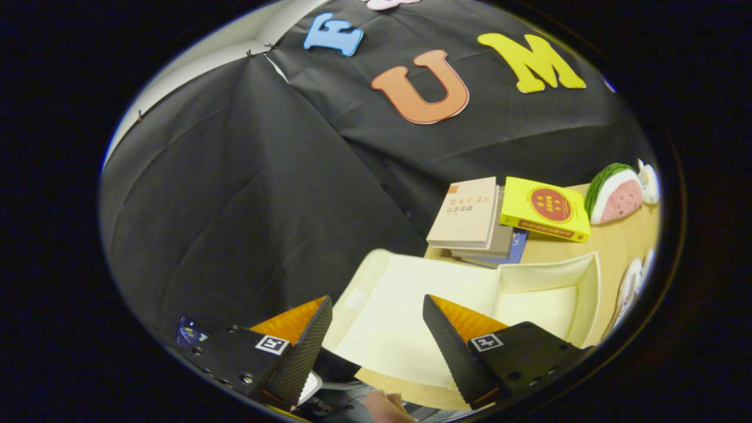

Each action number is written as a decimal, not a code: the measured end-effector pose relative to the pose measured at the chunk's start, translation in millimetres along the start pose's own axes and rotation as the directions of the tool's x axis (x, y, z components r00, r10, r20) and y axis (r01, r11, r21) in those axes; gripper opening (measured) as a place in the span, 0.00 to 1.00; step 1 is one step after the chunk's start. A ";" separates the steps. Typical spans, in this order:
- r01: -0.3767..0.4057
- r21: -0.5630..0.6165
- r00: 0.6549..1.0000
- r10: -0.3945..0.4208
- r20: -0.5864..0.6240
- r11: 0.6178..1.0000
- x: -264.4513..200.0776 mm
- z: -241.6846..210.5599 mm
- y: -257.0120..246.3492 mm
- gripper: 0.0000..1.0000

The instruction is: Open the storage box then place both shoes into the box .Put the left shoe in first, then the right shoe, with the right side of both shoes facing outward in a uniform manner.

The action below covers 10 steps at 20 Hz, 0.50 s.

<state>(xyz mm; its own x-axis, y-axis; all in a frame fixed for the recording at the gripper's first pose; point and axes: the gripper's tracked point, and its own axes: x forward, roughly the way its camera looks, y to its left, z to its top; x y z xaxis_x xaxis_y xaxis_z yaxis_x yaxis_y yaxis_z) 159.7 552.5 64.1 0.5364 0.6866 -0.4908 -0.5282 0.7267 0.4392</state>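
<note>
Your gripper (376, 326) has its fingers spread wide, holding nothing. The cream cardboard storage box (529, 294) lies open on the tan wooden table (617, 241) just ahead of and between them, with a stack of books (470, 214) beyond it.

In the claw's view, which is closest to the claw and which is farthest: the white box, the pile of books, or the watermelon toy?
The claw is open, holding nothing.
1. White box: nearest, lid open, just ahead of the fingers.
2. Pile of books: behind the box, on the table.
3. Watermelon toy: farthest, past the books, beside the yellow book.
</note>
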 end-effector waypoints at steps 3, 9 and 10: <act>0.046 -0.010 0.999 -0.046 -0.004 0.999 -11.3 1.0 -37.1 0.96; 0.185 -0.009 0.983 -0.185 0.002 0.983 -45.8 6.2 -153.8 0.95; 0.211 0.009 0.978 -0.211 -0.004 0.977 -51.7 5.1 -174.9 0.96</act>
<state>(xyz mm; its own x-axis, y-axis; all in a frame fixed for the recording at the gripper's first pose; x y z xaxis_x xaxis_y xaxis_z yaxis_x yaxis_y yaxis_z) 227.7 390.1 16.6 0.6334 0.5179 -0.5750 -0.3974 0.8553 0.3326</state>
